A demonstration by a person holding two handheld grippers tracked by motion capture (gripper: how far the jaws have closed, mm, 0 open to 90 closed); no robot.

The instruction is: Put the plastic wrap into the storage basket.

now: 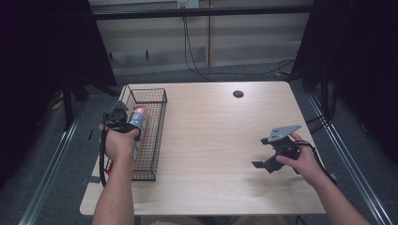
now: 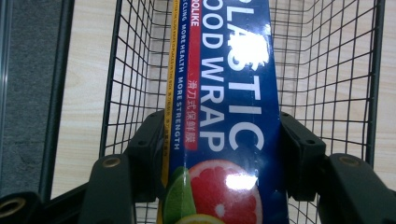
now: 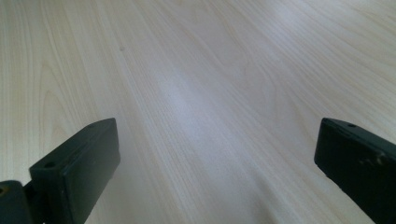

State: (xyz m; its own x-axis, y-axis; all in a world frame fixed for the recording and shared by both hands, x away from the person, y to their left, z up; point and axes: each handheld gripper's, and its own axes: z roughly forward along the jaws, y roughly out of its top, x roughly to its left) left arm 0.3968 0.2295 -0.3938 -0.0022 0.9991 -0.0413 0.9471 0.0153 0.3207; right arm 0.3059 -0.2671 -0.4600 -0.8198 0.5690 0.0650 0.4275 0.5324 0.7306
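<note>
Left claw [image 2: 222,154] grips the plastic wrap box [image 2: 224,93] over the wire basket [image 1: 152,140] at frame left, release seemingly left; right claw [image 3: 217,163] idle, open above bare counter [image 1: 220,136].

A long blue plastic food wrap box [image 2: 224,116] lies lengthwise inside the black wire basket [image 1: 155,136] at the table's left.

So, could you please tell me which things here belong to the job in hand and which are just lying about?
In the job:
- plastic wrap box, clamped by the left hand-held gripper
- wire basket, box held over it

Lying about or idle:
- right hand-held gripper, open over the bare table
- round black hole in the tabletop
- cables on the floor behind
</note>
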